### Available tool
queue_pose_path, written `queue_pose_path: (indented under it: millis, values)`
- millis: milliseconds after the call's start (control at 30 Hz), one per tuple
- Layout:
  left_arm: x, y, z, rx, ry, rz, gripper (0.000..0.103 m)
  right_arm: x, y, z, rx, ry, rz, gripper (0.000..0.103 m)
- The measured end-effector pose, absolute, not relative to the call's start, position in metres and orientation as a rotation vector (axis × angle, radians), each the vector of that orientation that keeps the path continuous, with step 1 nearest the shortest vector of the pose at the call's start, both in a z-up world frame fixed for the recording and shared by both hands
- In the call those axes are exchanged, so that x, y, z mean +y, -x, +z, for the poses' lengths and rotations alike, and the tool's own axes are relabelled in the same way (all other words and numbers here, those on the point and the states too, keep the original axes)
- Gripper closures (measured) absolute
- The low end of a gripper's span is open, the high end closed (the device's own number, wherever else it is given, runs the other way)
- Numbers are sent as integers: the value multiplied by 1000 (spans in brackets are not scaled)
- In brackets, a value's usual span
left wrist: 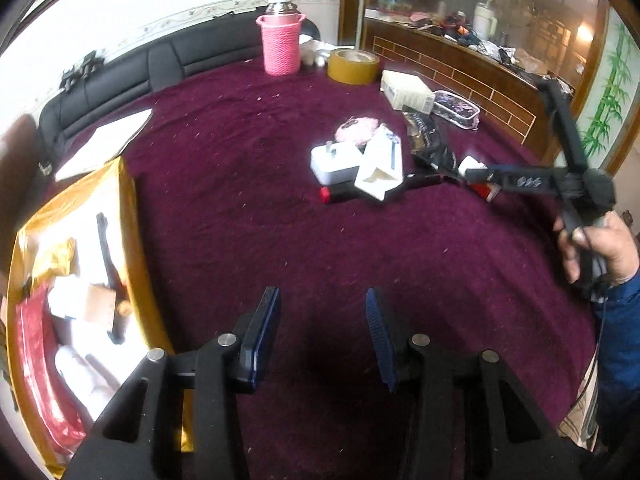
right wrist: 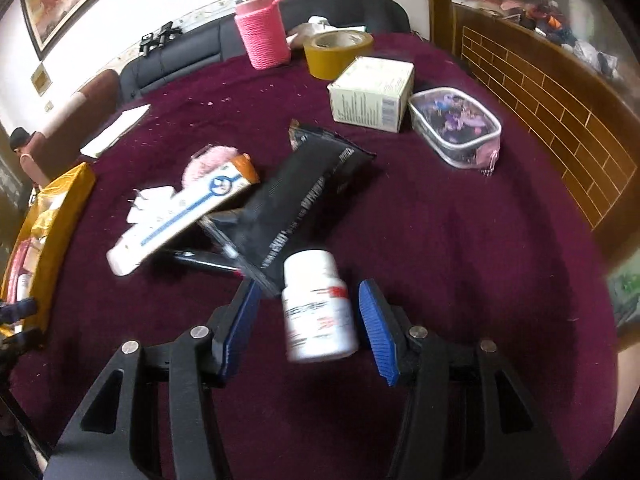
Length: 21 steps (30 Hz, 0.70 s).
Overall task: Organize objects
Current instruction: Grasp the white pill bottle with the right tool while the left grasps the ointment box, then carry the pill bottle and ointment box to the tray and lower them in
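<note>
Two risks: your right gripper (right wrist: 306,314) fingers sit spread around the bottle (right wrist: 318,308), not clamped; it may tip. Left gripper (left wrist: 322,334) fingers spread, empty.

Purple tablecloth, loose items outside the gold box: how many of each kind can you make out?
On the tablecloth, as far as visible:
Pill bottle, between the right gripper fingers: 1
Cardboard boxes: 2
Black pouch: 1
Clear zip case: 1
Tape roll: 1
Pink thermos: 1
White plug adapter: 1
Total: 8
</note>
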State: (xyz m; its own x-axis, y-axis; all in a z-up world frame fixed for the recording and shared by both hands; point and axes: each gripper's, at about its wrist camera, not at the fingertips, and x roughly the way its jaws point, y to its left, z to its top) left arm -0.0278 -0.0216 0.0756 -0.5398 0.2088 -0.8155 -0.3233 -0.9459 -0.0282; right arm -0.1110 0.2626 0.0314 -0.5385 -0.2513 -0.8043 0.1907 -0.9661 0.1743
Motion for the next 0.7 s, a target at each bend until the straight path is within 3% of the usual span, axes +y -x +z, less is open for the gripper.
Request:
queue_pose_path:
  millis: [33, 367, 700]
  values:
    - [-19, 31, 78, 186, 1302, 2508, 65, 264, 113, 25, -105, -1374, -2542, 71]
    - [53, 118, 102, 245, 1280, 2343, 64, 301, 115, 17, -428, -1230, -2543, 72]
    - [121, 183, 52, 536, 1464, 2268, 63, 319, 116, 16, -588, -1205, -2472, 72]
